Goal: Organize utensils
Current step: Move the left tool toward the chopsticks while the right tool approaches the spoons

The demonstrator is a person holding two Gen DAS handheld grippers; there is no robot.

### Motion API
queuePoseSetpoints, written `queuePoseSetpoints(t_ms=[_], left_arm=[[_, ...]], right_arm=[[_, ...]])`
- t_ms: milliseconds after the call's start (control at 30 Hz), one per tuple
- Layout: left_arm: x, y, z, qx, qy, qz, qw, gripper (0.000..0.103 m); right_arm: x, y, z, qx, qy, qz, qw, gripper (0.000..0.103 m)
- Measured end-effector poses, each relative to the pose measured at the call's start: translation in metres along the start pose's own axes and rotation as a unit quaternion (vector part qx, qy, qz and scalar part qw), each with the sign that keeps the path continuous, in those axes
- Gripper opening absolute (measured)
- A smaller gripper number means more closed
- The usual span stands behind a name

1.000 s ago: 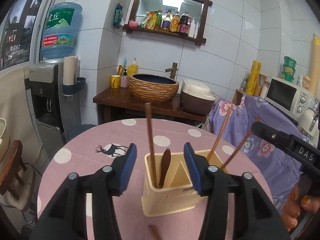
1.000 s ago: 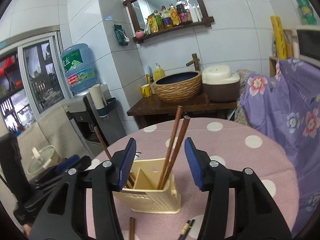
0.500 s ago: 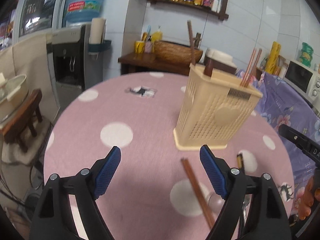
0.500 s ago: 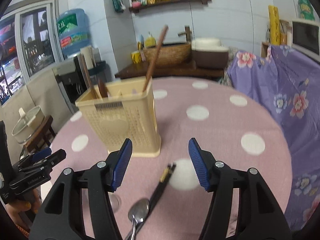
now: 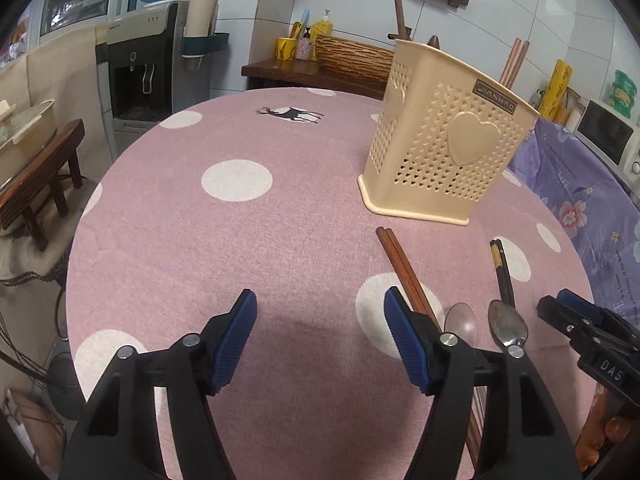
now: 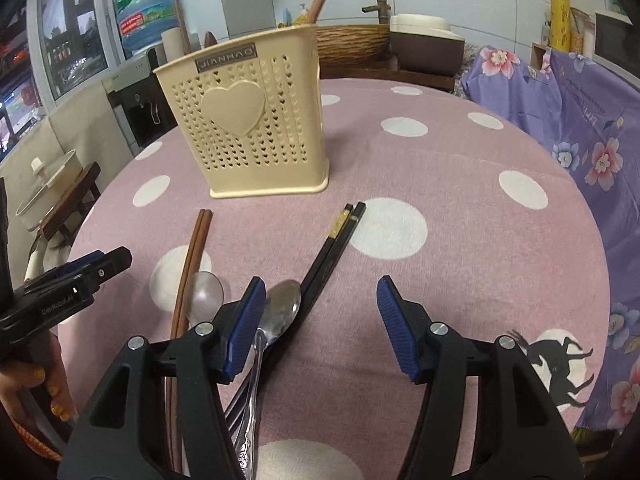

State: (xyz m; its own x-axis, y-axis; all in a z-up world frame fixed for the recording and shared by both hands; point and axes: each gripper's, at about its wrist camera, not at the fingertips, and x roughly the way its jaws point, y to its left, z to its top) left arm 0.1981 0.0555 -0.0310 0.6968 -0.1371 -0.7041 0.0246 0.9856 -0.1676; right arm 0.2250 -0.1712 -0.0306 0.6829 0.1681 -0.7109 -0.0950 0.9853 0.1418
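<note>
A cream perforated utensil holder (image 5: 440, 140) (image 6: 248, 120) stands on the pink dotted table (image 5: 240, 220) with brown chopsticks and a dark spoon upright in it. In front of it lie a brown chopstick pair (image 5: 404, 268) (image 6: 192, 260), a black pair (image 5: 502, 268) (image 6: 336, 240), a metal spoon (image 5: 507, 324) (image 6: 282, 312) and a clear spoon (image 5: 460, 322) (image 6: 206, 292). My left gripper (image 5: 319, 300) hovers over bare cloth left of the brown pair, jaws closing with nothing between them. My right gripper (image 6: 321, 284) is open, just right of the metal spoon and black pair.
A water dispenser (image 5: 148, 60) and a wooden stool with a pot (image 5: 36, 160) stand left of the table. Purple floral cloth (image 6: 580, 120) covers furniture to the right. A dark side table with a woven basin (image 5: 352, 54) is behind. A hand holds each gripper.
Both grippers have dropped from above the holder to low over the table's near side. The loose utensils have come into view. The left jaws widened, then narrowed.
</note>
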Motion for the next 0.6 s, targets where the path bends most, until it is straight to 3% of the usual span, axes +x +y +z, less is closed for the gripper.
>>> queuePoseSetpoints(t_ms=[100, 367, 600], left_arm=[[0.004, -0.004, -0.003, 0.002, 0.013, -0.012, 0.9998, 0.056], [0.015, -0.023, -0.002, 0.01, 0.029, -0.03, 0.9991, 0.053], [0.032, -0.044, 0.005, 0.042, 0.037, -0.01, 0.9984, 0.053]], right_arm=[[0.004, -0.004, 0.0, 0.013, 0.008, -0.004, 1.0, 0.059], [0.003, -0.005, -0.001, 0.012, 0.009, -0.015, 1.0, 0.059], [0.001, -0.011, -0.002, 0.02, 0.009, -0.012, 1.0, 0.059]])
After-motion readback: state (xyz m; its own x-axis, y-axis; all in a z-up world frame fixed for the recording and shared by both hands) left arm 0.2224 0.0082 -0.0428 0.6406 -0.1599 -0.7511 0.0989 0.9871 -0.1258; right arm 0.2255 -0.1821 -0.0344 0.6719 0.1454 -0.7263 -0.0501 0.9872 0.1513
